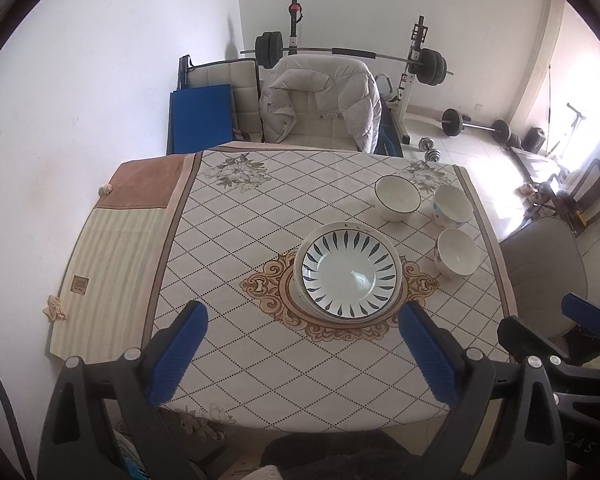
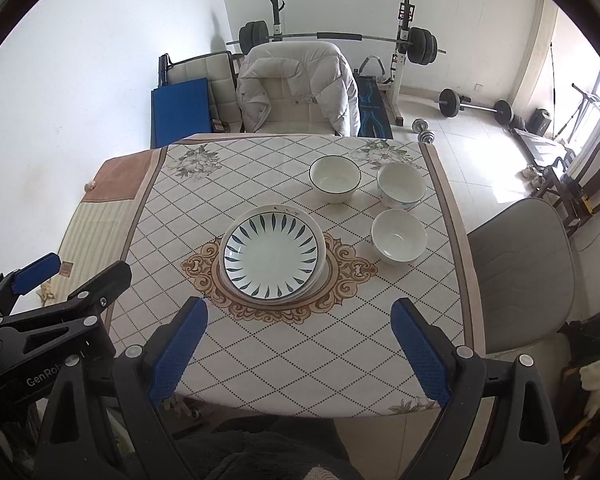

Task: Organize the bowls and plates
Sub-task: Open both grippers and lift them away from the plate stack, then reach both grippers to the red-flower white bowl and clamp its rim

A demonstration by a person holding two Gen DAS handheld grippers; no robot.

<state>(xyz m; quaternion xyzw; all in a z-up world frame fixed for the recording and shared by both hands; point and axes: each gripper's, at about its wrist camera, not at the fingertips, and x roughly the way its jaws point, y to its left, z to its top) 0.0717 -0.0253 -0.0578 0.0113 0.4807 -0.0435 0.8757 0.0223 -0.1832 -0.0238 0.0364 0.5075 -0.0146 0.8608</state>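
The right gripper (image 2: 298, 344) and the left gripper (image 1: 304, 350) are both held wide open and empty above the near edge of the bench (image 2: 260, 360). The stack of white plates topped by a blue-leaf-patterned dish (image 2: 273, 255) lies ahead at the bench's centre. Three white ceramic bowls (image 2: 398, 236) are set well apart from it at the far right, so the right gripper is judged the nearer to them.

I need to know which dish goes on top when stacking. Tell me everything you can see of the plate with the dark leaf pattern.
The leaf-pattern plate is round, shallow, glossy white ceramic by its look, with dark blue-green leaf strokes radiating around a plain centre. It sits upright and empty on top of at least one slightly wider pale plate, over the tablecloth's ornate medallion. Nothing else touches it.
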